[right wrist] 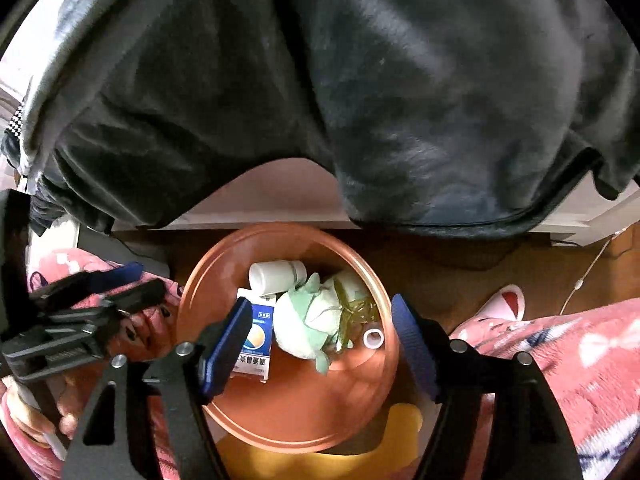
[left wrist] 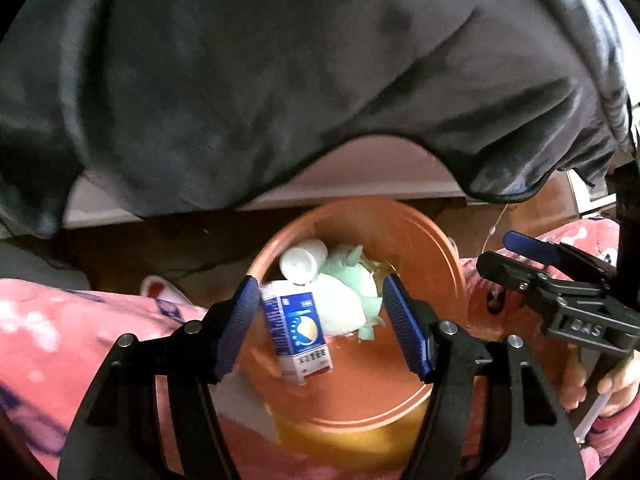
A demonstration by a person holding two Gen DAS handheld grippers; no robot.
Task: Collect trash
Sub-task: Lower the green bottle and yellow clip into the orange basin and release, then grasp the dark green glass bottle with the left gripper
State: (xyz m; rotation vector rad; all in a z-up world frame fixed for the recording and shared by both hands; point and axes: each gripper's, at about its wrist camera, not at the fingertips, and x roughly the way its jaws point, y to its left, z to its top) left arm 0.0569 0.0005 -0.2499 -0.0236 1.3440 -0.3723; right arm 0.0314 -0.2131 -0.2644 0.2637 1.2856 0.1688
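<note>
Lower centre of both views: orange bin (left wrist: 420, 248) on floor, already holding blue-white carton (left wrist: 298, 332), white bottle (left wrist: 302, 262), crumpled green-white paper (left wrist: 348, 300), small white cap (right wrist: 374, 338). Left tool (left wrist: 320, 320) jaws apart, empty, above bin mouth. Right tool (right wrist: 320, 344) likewise agape, nothing gripped. Judgement: drop looks done; whether more trash remains elsewhere unseen. Around: dark hanging cloth (left wrist: 280, 80) filling upper frame, pink patterned trousers (right wrist: 560, 360), slipper (right wrist: 506, 304), cable (right wrist: 588, 276) at right. Nothing blocking bin.
</note>
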